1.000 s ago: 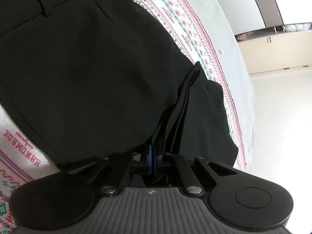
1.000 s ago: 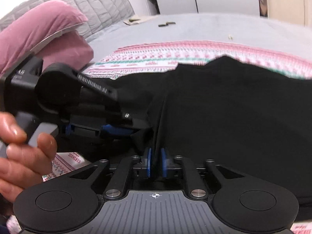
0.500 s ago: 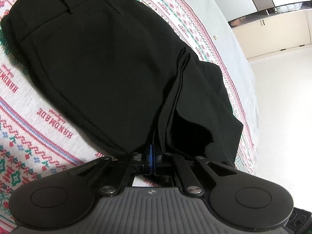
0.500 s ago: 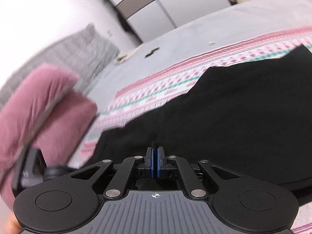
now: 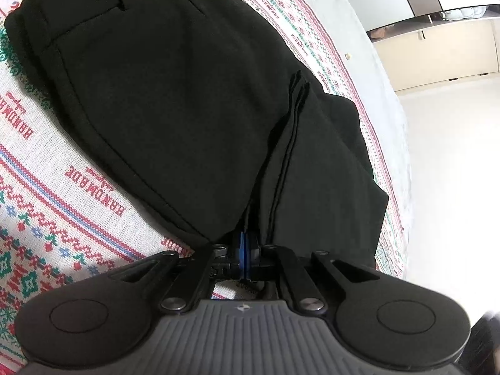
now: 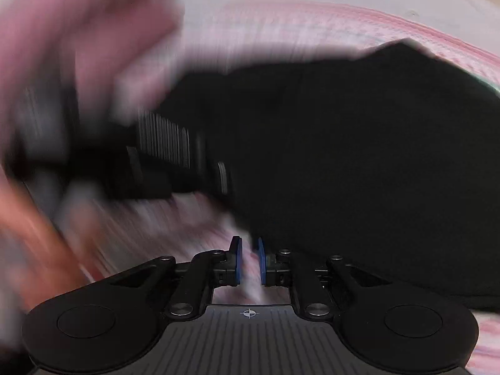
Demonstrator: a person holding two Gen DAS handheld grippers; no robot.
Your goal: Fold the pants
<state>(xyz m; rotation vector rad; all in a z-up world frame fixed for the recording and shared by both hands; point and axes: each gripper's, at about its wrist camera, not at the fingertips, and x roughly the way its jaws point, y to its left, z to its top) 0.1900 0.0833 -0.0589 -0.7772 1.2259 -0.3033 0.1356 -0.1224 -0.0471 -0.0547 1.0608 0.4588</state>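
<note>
Black pants (image 5: pixel 175 93) lie folded on a patterned blanket (image 5: pixel 62 193), waistband at the top left. My left gripper (image 5: pixel 244 251) is shut on a bunched edge of the pants and holds the fabric lifted toward the camera. In the right wrist view, which is motion-blurred, the pants (image 6: pixel 359 156) fill the right side. My right gripper (image 6: pixel 249 261) is open a little and empty, just left of the pants' near edge. The left gripper's body (image 6: pixel 175 162) shows blurred at mid left, with a hand.
The blanket lies on a grey bed (image 5: pixel 353 22) whose edge runs down the right of the left wrist view, with pale floor (image 5: pixel 450 156) beyond. Pink pillows (image 6: pixel 78 31) lie at the upper left of the right wrist view.
My right gripper has opened and let go of the pants and is moving fast. My left gripper stays shut on the fabric and has drawn back slightly.
</note>
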